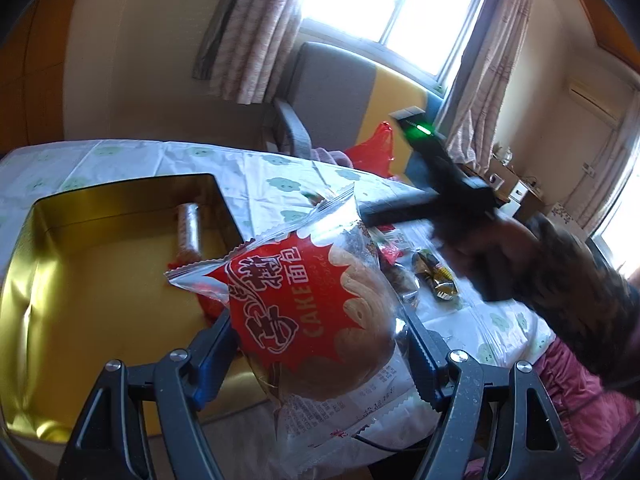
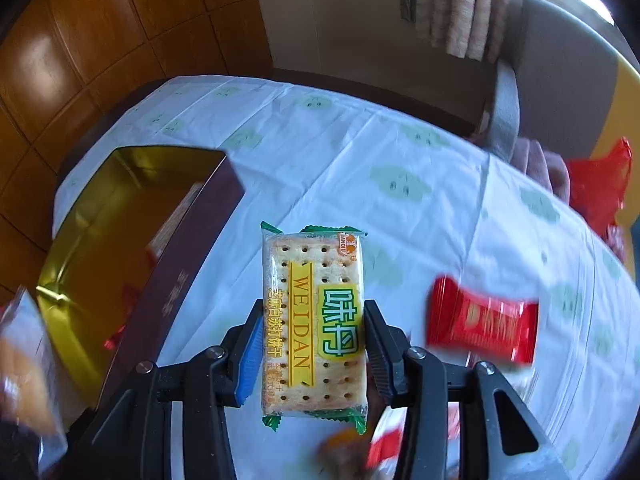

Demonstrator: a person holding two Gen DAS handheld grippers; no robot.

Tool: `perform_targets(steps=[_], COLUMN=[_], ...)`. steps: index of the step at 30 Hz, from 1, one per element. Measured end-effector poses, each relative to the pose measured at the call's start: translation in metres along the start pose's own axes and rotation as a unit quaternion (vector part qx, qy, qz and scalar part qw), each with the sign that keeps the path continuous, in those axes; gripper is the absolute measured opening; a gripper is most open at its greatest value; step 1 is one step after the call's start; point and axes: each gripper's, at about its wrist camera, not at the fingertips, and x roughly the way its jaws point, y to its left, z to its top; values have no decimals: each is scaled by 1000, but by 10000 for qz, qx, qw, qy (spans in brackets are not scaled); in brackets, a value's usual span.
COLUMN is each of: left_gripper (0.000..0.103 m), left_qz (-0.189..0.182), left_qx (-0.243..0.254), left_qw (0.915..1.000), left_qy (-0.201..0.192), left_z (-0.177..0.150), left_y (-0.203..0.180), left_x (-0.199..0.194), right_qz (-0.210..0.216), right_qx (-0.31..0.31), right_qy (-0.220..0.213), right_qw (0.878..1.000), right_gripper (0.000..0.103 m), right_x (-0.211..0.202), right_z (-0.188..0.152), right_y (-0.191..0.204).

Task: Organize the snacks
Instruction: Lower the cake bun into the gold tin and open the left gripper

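Both snacks are in hand: my left gripper (image 1: pixel 320 340) has its jaws closed on the cake bread packet (image 1: pixel 308 312), pinching the bag at its sides and holding it raised above the near right edge of the gold tin (image 1: pixel 80 280); my right gripper (image 2: pixel 316 340) has its jaws closed on the soda cracker packet (image 2: pixel 314 320), gripped at its long edges and lifted above the table (image 2: pixel 320 152), just right of the tin's dark outer wall (image 2: pixel 180 264). I judge the step to be the carry toward the tin, with neither packet set down yet. The next move calls for bringing the bread leftward over the open tin and lowering it before the jaws part; the crackers need to clear the wall first. The bag is soft and bulky, so I expect it to sag on release. Inside the tin lies a foil-wrapped roll (image 1: pixel 188 224) against the far wall, with something red beside it, mostly hidden by the bread. On the table a red packet (image 2: pixel 480 324) is motion-blurred, and a dark gold-printed sweet (image 1: pixel 436 280) lies to the right. More wrappers at the near edge of the right view are cut off and too smeared to name. The right gripper seen from the left view is blurred.
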Motion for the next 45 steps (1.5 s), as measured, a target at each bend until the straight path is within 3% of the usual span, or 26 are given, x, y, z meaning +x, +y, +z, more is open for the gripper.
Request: perform_targets(steps=[11, 15, 17, 20, 25, 35, 45], left_gripper=[76, 76, 76, 76, 76, 76, 76], left_qz=[306, 393, 479, 607, 943, 1580, 1799], left_qx=[-176, -134, -170, -248, -514, -1102, -1215], left_qw=[9994, 9991, 9987, 9978, 9941, 9812, 9751], left_qy=[-21, -12, 34, 86, 121, -128, 448], left_z=[-11, -14, -15, -19, -21, 7, 61], left_y=[5, 2, 2, 4, 21, 79, 129], left_x=[-12, -10, -8, -6, -10, -24, 44], right_qz=[464, 376, 16, -633, -1034, -1049, -1076], right_qx=[600, 599, 676, 732, 523, 565, 575], right_qy=[243, 458, 406, 136, -326, -715, -874], right_qw=[9968, 9964, 9969, 9952, 9927, 9903, 9887], right_gripper=[47, 47, 47, 47, 47, 48, 48], right_x=[-51, -55, -49, -38, -21, -11, -12], right_z=[-132, -169, -180, -189, -188, -190, -196], right_y=[10, 13, 14, 20, 40, 40, 41])
